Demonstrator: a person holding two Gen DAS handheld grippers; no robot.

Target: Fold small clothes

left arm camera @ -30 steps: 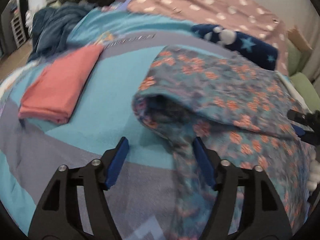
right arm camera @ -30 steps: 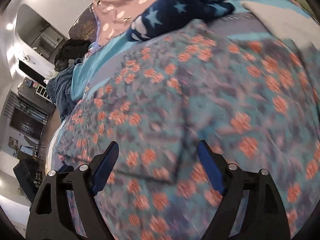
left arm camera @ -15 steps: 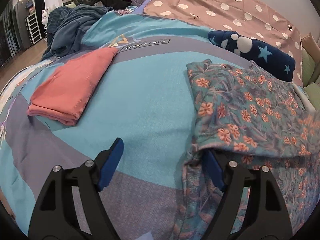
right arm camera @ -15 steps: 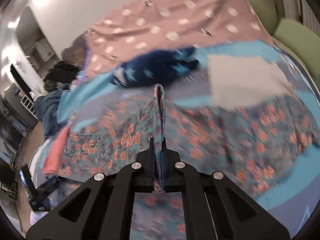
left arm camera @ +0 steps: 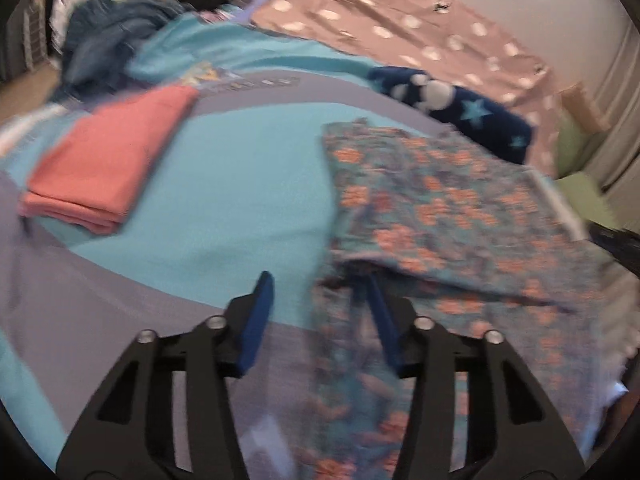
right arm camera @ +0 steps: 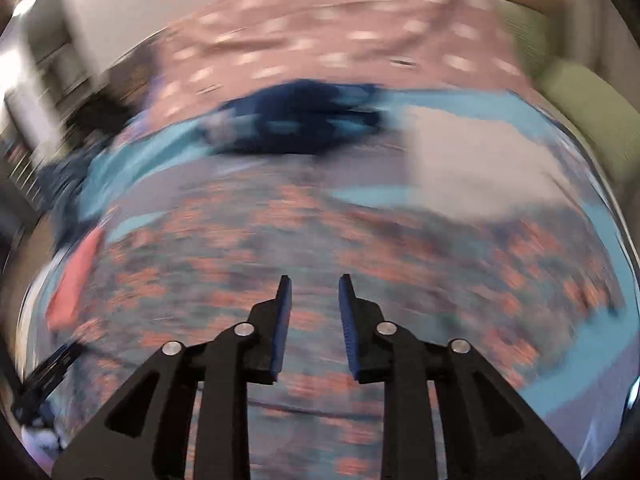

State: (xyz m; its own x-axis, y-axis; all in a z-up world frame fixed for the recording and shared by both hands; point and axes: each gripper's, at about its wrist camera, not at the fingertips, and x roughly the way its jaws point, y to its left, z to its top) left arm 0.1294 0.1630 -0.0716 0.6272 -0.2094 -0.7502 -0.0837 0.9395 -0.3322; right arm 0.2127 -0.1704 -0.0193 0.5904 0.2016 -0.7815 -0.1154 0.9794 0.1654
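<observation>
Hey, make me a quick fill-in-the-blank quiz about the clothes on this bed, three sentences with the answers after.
1. The folded garment lying alone on the left side of the bed is ____ in colour.
2. The teal garment being folded is printed with orange ____.
3. The dark blue fabric beyond the teal garment carries light blue ____.

Missing words: coral pink; flowers; stars

Right gripper (right arm camera: 314, 292) at lower centre, jaws opening, nothing between them. Below: blurred floral garment (right arm camera: 248, 248) across bed (right arm camera: 592, 352). Navy star-print item (right arm camera: 304, 120) at upper centre.
</observation>
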